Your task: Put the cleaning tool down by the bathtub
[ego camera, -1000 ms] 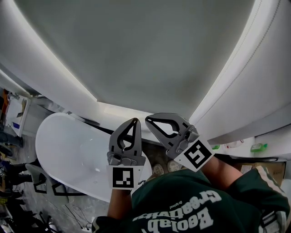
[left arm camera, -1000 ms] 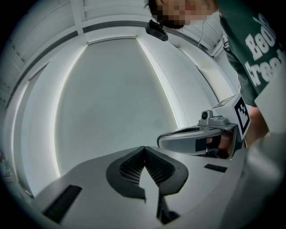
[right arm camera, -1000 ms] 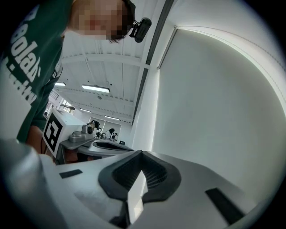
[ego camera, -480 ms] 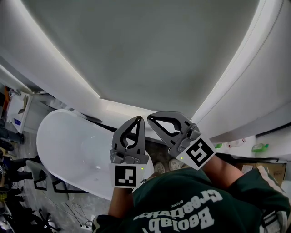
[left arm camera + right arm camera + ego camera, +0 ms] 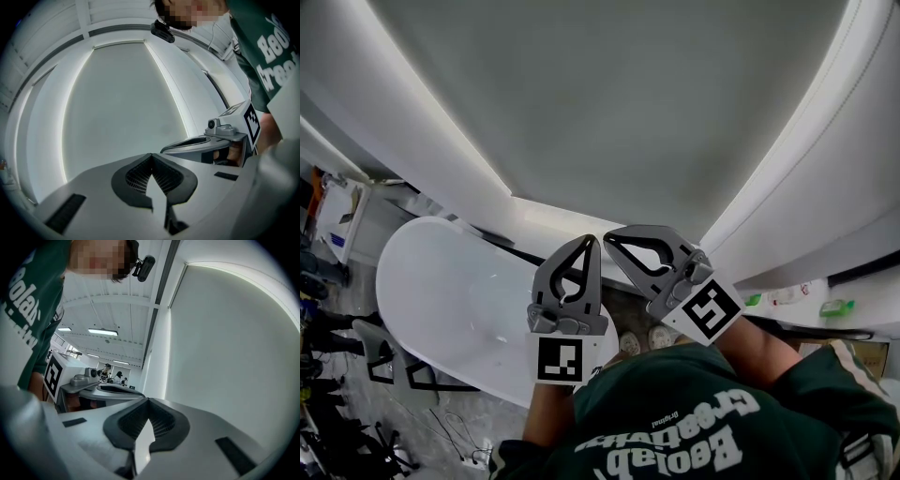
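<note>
My left gripper [image 5: 589, 242] and my right gripper [image 5: 609, 242] are held side by side in front of my chest, tips almost touching each other. Both are shut with nothing between the jaws. In the left gripper view the left gripper [image 5: 151, 155] faces a plain pale wall panel, with the right gripper [image 5: 187, 143] beside it. In the right gripper view the right gripper [image 5: 148, 400] is empty too, and the left gripper [image 5: 112, 389] shows at its left. The white bathtub [image 5: 441, 291] lies below and left. No cleaning tool is in sight.
A large grey-white wall panel [image 5: 609, 103] fills the space ahead. My shoes [image 5: 630, 345] stand on a speckled floor next to the tub. Black frames [image 5: 394, 370] sit left of the tub. A ledge at the right carries small green items [image 5: 832, 307].
The head view has drifted slightly. Both grippers stay shut and side by side, the left one a touch nearer the right.
</note>
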Tool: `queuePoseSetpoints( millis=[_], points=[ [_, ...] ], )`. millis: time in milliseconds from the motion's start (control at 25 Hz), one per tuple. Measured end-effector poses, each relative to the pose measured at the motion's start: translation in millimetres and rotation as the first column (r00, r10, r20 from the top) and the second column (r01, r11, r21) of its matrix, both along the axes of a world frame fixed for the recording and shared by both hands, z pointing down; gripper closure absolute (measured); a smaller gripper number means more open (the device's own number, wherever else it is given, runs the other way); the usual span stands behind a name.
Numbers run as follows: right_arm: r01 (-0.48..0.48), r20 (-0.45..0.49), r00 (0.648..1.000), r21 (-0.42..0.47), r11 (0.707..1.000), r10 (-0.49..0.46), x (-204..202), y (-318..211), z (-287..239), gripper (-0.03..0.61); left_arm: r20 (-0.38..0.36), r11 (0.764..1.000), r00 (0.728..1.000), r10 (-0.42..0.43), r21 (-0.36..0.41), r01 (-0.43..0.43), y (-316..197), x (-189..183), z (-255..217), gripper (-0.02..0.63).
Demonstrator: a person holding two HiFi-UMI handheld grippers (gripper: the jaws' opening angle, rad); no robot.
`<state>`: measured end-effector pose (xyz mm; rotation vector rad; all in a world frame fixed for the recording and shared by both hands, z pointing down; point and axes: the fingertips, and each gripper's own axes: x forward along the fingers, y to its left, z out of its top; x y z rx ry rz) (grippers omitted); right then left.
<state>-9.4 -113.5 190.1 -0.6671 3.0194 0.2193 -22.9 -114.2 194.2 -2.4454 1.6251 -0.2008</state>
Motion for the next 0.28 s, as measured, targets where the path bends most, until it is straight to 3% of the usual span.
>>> queuePoseSetpoints(
  millis=[280],
  points=[
    [0.002,-0.008,1.0,0.001,1.0,-0.002,-3.4,3.9,3.8,0.565,-0.015,1.0,1.0,-0.001,0.001,0.001,5.6,-3.3,2.2,0.607]
  ],
)
